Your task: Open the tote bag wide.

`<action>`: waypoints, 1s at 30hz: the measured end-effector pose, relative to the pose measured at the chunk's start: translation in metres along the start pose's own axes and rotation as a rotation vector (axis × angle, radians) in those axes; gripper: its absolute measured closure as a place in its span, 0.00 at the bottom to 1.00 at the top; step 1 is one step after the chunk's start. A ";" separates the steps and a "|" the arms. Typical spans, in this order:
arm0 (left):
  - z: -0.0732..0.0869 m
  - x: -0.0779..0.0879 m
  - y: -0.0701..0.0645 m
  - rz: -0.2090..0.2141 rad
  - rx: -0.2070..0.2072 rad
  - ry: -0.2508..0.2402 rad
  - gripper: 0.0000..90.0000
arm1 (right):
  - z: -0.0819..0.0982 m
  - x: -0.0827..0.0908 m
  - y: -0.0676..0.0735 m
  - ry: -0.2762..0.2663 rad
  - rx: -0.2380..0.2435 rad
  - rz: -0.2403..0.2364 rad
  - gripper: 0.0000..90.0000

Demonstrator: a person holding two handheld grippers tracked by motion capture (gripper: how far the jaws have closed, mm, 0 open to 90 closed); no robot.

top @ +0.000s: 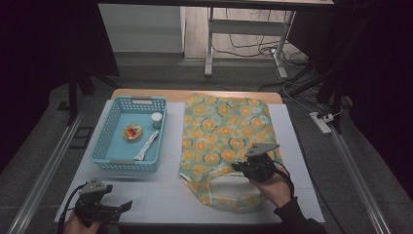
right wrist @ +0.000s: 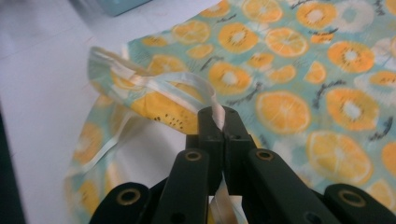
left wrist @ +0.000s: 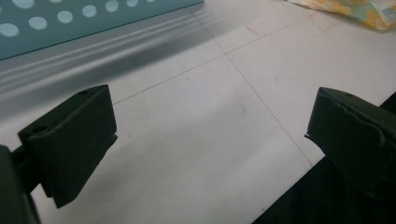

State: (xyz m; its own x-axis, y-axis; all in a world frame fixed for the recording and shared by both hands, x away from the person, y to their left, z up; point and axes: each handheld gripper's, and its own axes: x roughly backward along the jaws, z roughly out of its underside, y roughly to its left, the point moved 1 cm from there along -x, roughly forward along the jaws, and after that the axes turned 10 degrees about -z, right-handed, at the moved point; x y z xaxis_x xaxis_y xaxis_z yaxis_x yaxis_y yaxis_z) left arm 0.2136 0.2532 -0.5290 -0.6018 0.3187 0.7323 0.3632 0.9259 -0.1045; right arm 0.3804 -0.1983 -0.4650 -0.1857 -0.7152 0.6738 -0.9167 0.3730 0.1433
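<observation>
A cloth bag point(top: 224, 131) printed with orange slices lies flat on the white table mat point(top: 160, 195), its opening and handles toward the front edge. My right gripper point(top: 236, 166) sits over the bag's lower part. In the right gripper view its jaws point(right wrist: 218, 114) are shut on the bag's white handle strap point(right wrist: 182, 84), lifted a little off the cloth point(right wrist: 289, 74). My left gripper point(top: 127, 205) rests at the front left of the mat. Its jaws point(left wrist: 210, 112) stand open with nothing between them, above bare mat.
A light blue plastic basket point(top: 109, 146) stands left of the bag, holding a small white jar point(top: 156, 119), a round yellow and red item point(top: 132, 132) and a white sachet point(top: 147, 145). The basket wall point(left wrist: 70, 23) lies just beyond my left gripper. Table legs and cables are behind the table.
</observation>
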 end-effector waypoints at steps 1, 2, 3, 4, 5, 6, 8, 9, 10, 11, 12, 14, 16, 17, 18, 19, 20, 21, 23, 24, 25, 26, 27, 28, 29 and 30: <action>0.000 0.000 0.000 0.000 -0.001 0.000 0.02 | -0.003 -0.002 -0.003 -0.002 0.002 0.003 0.99; 0.000 0.000 0.000 0.000 -0.001 0.000 0.02 | -0.005 -0.004 -0.006 -0.002 0.002 0.007 0.99; 0.000 0.000 0.000 0.001 -0.001 0.000 0.02 | -0.008 -0.006 -0.009 -0.004 0.000 0.010 0.99; 0.000 0.000 0.000 0.001 0.000 0.000 0.02 | -0.011 -0.008 -0.012 -0.006 -0.001 0.013 0.99; 0.000 0.000 0.000 0.001 0.000 0.000 0.02 | -0.017 -0.011 -0.018 -0.011 -0.004 0.018 0.99; 0.000 0.000 0.000 0.001 0.001 0.000 0.02 | -0.020 -0.012 -0.021 -0.014 -0.004 0.022 0.99; 0.000 0.000 0.000 0.002 0.004 0.001 0.02 | -0.023 -0.013 -0.024 -0.020 -0.008 0.026 0.99; 0.000 0.000 0.000 0.002 0.004 0.001 0.02 | -0.026 -0.014 -0.027 -0.025 -0.010 0.029 0.99; 0.000 0.000 0.000 0.002 0.004 0.001 0.02 | -0.033 -0.016 -0.034 -0.034 -0.012 0.038 0.99; 0.000 0.000 0.000 0.002 0.004 0.001 0.02 | -0.033 -0.016 -0.034 -0.034 -0.012 0.038 0.99; 0.000 0.000 0.000 0.002 0.004 0.000 0.02 | -0.036 -0.017 -0.038 -0.037 -0.012 0.043 0.99; 0.000 0.000 0.000 0.002 0.004 0.002 0.02 | -0.041 -0.019 -0.044 -0.046 -0.013 0.050 0.99; 0.000 0.000 0.001 0.002 0.003 0.003 0.02 | -0.047 -0.021 -0.051 -0.052 -0.016 0.055 0.99; 0.000 0.000 0.001 0.003 0.003 0.003 0.02 | -0.049 -0.023 -0.054 -0.054 -0.019 0.058 0.99; 0.000 0.000 0.001 0.002 0.005 0.002 0.02 | -0.052 -0.024 -0.057 -0.057 -0.020 0.061 0.99; 0.000 0.000 0.001 0.002 0.006 0.002 0.02 | -0.057 -0.026 -0.063 -0.061 -0.025 0.061 0.99; 0.000 0.000 0.001 0.002 0.004 0.003 0.02 | -0.057 -0.026 -0.063 -0.061 -0.025 0.061 0.99; 0.000 0.000 0.001 0.003 0.004 0.003 0.02 | -0.060 -0.027 -0.065 -0.062 -0.027 0.063 0.99; 0.000 0.000 0.001 0.003 0.005 0.004 0.02 | -0.066 -0.031 -0.073 -0.064 -0.030 0.073 0.99; 0.000 0.000 0.001 0.002 0.005 0.005 0.02 | -0.066 -0.031 -0.073 -0.064 -0.030 0.073 0.99; 0.000 -0.001 0.001 0.002 0.005 0.005 0.02 | -0.068 -0.033 -0.076 -0.065 -0.031 0.076 0.99; 0.000 -0.001 0.001 0.002 0.005 0.006 0.02 | -0.070 -0.034 -0.079 -0.065 -0.032 0.081 0.99; 0.000 -0.001 0.001 0.003 0.006 0.007 0.02 | -0.071 -0.036 -0.082 -0.063 -0.036 0.085 0.99; 0.000 -0.001 0.001 0.003 0.007 0.006 0.02 | -0.072 -0.038 -0.085 -0.061 -0.039 0.090 0.99; 0.000 -0.001 0.001 0.002 0.008 0.006 0.02 | -0.073 -0.042 -0.093 -0.060 -0.047 0.097 0.99; 0.000 -0.001 0.001 0.002 0.008 0.007 0.02 | -0.073 -0.042 -0.093 -0.060 -0.047 0.097 0.99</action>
State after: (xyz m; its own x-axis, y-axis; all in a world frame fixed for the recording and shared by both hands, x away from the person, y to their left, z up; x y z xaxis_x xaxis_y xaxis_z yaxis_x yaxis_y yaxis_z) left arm 0.2145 0.2541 -0.5297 -0.5962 0.3195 0.7365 0.3591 0.9266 -0.1113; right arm 0.4993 -0.1592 -0.4537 -0.2951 -0.7078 0.6418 -0.8761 0.4686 0.1139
